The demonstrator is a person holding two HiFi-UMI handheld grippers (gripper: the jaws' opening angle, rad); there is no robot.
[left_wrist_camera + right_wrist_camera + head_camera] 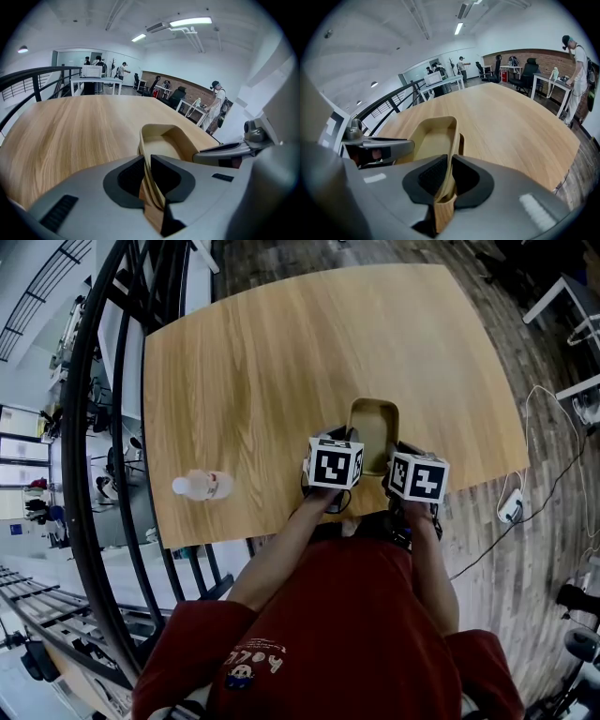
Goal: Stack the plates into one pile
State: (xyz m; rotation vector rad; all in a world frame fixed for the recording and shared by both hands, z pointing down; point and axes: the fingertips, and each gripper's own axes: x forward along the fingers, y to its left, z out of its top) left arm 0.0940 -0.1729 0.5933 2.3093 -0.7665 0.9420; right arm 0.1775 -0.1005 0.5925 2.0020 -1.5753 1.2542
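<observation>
Our left tool (pixel 147 176) is clenching the rim of a tan rounded-rectangle plate (pixel 161 143), and we are seeing its dark ribbed pads (pixel 131 174) pressing on the thin wall from both sides. Our right tool (pixel 447 177) is doing the same on the opposite long side, its pads (pixel 433 174) squeezing the upright rim between them. So we are holding one plate with both tools, one on each side, at the end nearest to us.

Looking down from the head view, we are finding the plate over the light wooden tabletop (pixel 281 362), close to its near edge and right of the middle, with its long axis running away from us. Whether it is resting on the wood or hanging just above it we cannot tell. In the right gripper view a second tan rim (pixel 461 140) is showing just beneath and outside the gripped one. How many plates are nested there we cannot tell.

A clear plastic bottle (pixel 202 486) with a white cap is lying on its side on the tabletop, well apart from the plate, towards the left near edge. A black metal railing (pixel 103 427) is curving past the tabletop's left side.
</observation>
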